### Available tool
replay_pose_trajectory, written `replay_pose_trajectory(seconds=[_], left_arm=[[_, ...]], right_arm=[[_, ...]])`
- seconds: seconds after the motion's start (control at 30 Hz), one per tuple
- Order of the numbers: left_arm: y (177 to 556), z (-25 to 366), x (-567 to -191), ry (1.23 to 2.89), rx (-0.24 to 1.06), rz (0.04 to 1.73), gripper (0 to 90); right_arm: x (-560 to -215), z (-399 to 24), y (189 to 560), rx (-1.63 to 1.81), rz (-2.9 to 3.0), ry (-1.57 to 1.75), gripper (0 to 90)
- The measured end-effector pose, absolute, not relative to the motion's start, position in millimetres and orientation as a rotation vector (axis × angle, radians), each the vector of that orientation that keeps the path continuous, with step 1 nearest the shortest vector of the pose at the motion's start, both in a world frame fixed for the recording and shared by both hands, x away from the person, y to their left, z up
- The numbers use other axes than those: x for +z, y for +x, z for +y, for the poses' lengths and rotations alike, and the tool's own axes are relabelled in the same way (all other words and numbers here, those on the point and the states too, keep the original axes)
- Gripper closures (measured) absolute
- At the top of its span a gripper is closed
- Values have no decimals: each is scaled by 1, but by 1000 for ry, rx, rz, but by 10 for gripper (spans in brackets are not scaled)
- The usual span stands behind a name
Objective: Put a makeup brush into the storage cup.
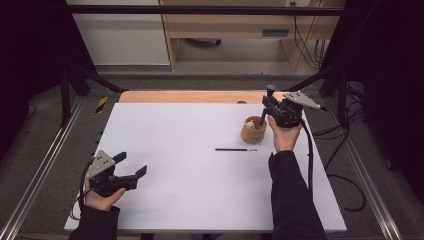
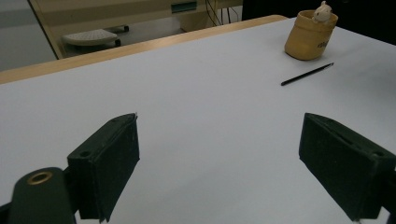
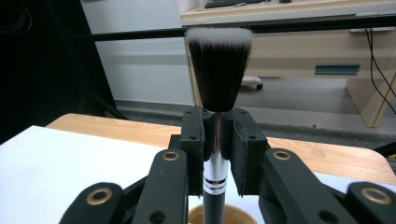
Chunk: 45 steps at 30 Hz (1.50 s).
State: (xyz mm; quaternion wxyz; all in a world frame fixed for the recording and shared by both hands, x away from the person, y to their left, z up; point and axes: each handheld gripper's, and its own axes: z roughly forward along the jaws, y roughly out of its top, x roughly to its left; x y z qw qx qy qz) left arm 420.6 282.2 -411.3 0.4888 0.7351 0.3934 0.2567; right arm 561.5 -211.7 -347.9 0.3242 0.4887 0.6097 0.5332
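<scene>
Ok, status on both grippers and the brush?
Right gripper shut on makeup brush, above wooden cup. Left gripper open, empty. Thin black stick beside cup.

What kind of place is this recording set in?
Likely a lab or office workroom: a white table framed by black rails, desks behind, and loose cables on a grey floor.

a white worktop (image 1: 190, 165) lies over a light wooden board whose far edge (image 1: 190, 96) shows beyond it. black frame bars (image 1: 200, 10) cross the far side, and metal rails (image 1: 45, 165) run along both flanks. the floor (image 1: 50, 135) is grey. behind stand a white cabinet panel (image 1: 120, 35) and a pale wooden desk (image 1: 235, 25), with black cables (image 1: 310, 45) hanging at its right. the corners left and right are dark. more cables (image 1: 345, 180) lie on the floor at the right.
</scene>
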Motion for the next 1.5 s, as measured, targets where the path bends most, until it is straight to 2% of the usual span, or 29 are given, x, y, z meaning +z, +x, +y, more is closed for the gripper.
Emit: replay_pose_trajectory(seconds=[0.9, 1.5], left_arm=[[420, 283, -410, 1785, 630, 951, 114], [419, 281, -409, 1784, 635, 946, 114]], right_arm=[[-374, -203, 585, 1311, 1634, 1308, 773], [-391, -197, 588, 1262, 1678, 1345, 772]])
